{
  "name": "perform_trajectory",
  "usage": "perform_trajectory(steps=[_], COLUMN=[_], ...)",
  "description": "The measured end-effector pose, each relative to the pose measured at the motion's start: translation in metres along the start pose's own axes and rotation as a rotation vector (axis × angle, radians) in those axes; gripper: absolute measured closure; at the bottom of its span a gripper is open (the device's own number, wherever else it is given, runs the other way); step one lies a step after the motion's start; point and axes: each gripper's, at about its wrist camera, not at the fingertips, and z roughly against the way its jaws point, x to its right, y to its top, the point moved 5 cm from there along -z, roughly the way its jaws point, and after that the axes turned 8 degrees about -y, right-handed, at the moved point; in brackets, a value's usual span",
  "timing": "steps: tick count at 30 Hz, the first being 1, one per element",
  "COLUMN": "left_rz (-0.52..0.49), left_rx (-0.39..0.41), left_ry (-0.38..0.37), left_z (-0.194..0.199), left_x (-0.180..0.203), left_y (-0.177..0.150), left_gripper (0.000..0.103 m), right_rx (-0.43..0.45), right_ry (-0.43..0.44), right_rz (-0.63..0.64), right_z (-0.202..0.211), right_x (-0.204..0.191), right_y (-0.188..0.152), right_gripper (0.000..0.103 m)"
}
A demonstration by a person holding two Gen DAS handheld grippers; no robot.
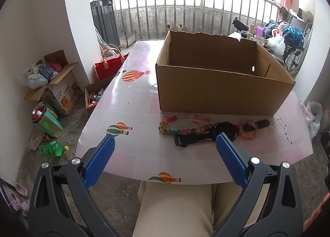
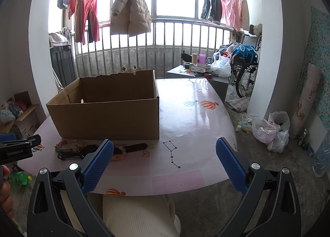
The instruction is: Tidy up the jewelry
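Two handheld grippers hung spread and empty over the near edge of a balloon-print table (image 1: 132, 100), the left gripper (image 1: 165, 148) and right gripper (image 2: 165, 152) both short of the jewelry. A beaded necklace (image 1: 175, 125), a black smartwatch (image 1: 222, 130), an orange bead bracelet (image 1: 248, 134) and a thin dark chain (image 2: 172, 154) lay just in front of an open cardboard box (image 1: 216, 90). The necklace, watch and bracelet overlapped, so lifting one would likely drag another off the table. The box floor was hidden by its front wall, and the small charms beside the watch strap were too tiny to identify.
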Motion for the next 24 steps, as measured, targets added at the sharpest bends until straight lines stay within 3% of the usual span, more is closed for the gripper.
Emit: perform_trajectory(steps=[13,17,24], left_rz=[-0.014,-0.020,-0.074], left_rx=[-0.059,-0.114,-0.257], left_ry=[0.007,0.004,0.033], left_z=[-0.017,-0.029,-0.060], left_x=[0.002,0.000,-0.004], left_y=[-0.001,0.001,0.005], left_gripper=[0.008,0.008,0.008], right_rx=[-0.058,-0.101,-0.256], right_ry=[0.018,0.046,0.156], right_rz=[0.008,0.039,0.122], right_z=[-0.016,-0.027,-0.060], right_x=[-0.008,-0.017,-0.045], right_y=[0.000,0.002,-0.004], right_gripper=[0.006,0.006,0.006])
